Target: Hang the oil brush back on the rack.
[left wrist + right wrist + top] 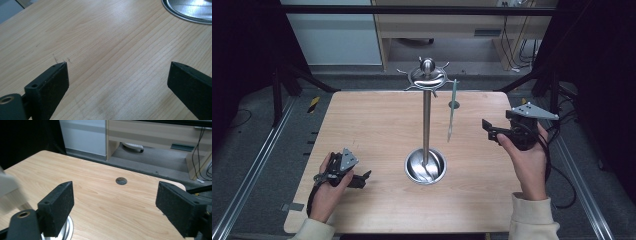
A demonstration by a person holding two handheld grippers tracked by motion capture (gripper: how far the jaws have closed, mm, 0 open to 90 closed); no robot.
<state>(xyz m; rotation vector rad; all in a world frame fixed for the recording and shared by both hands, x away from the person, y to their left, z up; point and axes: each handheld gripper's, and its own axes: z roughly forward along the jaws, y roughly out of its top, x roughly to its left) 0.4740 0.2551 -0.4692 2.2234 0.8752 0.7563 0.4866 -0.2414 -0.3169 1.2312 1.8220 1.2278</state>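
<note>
Nearest the person, left of the stand's round base [425,166], the left gripper [360,180] rests low on the table [377,120], jaws spread, holding nothing. Right of the stand's pole [427,122], the right gripper [490,129] is raised, jaws spread and empty. A slim utensil [452,112] hangs beside the pole. My guess: it's next, so pinch it squarely and lift straight off the top hook ring [428,76].

Wooden table [377,125] carries a metal stand [426,165].
</note>
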